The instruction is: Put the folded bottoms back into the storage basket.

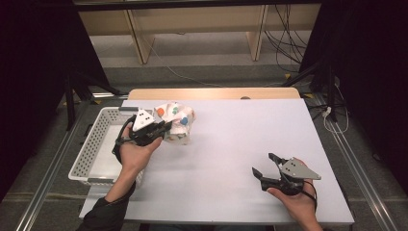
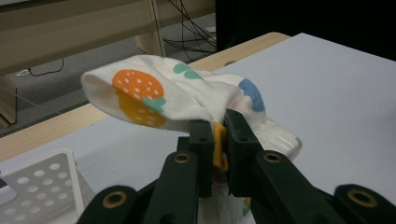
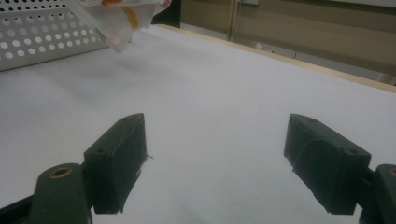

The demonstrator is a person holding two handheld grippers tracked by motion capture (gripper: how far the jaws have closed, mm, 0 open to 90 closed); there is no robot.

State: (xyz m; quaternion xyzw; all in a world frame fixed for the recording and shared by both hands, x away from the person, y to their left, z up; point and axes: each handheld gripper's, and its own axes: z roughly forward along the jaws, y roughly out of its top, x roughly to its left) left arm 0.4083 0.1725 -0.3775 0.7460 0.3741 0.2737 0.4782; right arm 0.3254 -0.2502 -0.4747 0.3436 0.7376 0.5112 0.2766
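A white cloth (image 1: 177, 120) printed with orange, green and blue fruit hangs bunched above the table's left part. My left gripper (image 1: 166, 127) is shut on it; in the left gripper view the two black jaws pinch a fold of the cloth (image 2: 159, 95), with my left gripper (image 2: 218, 135) pointing toward the table's far edge. The cloth's lower end (image 3: 122, 18) dangles clear of the table top in the right gripper view. My right gripper (image 1: 266, 164) rests low at the table's near right, open, nothing between its jaws; my right gripper (image 3: 215, 154) faces bare white table.
A white perforated basket (image 1: 96, 144) sits at the table's left edge, just beside the left hand, its wall (image 3: 37, 37) behind the cloth. The white table top (image 1: 240, 139) has a wooden far edge (image 1: 211, 93). Cables and black stands lie on the floor beyond.
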